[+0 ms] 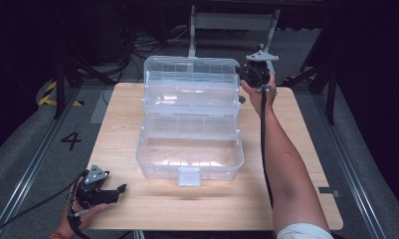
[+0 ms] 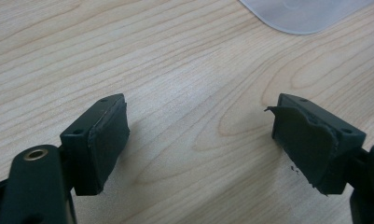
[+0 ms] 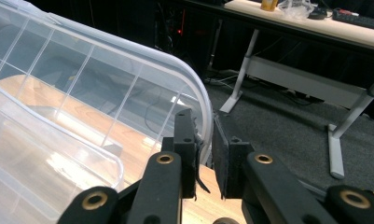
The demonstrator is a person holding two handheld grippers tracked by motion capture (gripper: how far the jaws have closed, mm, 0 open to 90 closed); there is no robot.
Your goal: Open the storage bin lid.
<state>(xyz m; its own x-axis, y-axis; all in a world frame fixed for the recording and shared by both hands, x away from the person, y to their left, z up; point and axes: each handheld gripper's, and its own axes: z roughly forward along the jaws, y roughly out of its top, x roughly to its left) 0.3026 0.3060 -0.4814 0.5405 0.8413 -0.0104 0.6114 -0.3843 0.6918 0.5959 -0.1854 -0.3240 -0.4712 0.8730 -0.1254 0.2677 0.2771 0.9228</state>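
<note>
Right gripper [image 3: 204,154] pinches the clear box's raised lid [image 3: 128,88] edge between narrow fingers; a slip could slam it. Left gripper [image 2: 201,140], fingers wide, rests on the bench [image 2: 175,70].

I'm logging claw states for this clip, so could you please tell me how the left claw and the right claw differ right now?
The left claw has its jaws wide apart with nothing but bare table between them; the right claw has its jaws nearly together, pinching the rim of the clear box's lid. The left claw sits low at the table's near left corner; the right claw is raised at the box's far right corner. Both have black jaws with worn pads.
</note>
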